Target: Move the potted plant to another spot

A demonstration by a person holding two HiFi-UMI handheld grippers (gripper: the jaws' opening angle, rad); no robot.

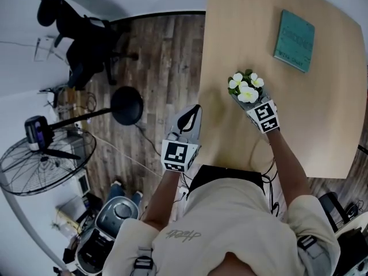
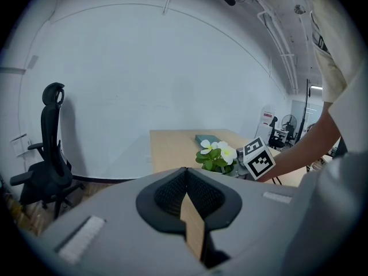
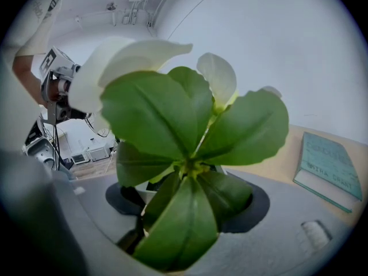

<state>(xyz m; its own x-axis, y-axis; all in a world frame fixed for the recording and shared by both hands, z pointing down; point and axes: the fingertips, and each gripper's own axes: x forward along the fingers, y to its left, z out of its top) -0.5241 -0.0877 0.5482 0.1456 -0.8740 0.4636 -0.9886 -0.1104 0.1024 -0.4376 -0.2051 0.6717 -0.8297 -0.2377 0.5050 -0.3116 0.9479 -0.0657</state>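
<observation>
One potted plant (image 1: 246, 88) sat in the grip of the right gripper (image 1: 248, 102). Its white blooms and broad green leaves spilled over a pot mostly hidden beneath them. The jaws were spread wide and pinched the pot from both sides, above the near-left part of the wooden table (image 1: 322, 125). I could not tell whether the pot's base touched the top. Well apart, toward the far right of the table, a teal book (image 1: 294, 41) lay flat. The left gripper (image 1: 195, 111) hovered at the table's left edge, its jaws pressed together. On the plank floor to the left were a black round stand base (image 1: 127, 105), an office chair (image 1: 80, 39) farther off, and a wire-caged fan (image 1: 49, 160) nearer.
</observation>
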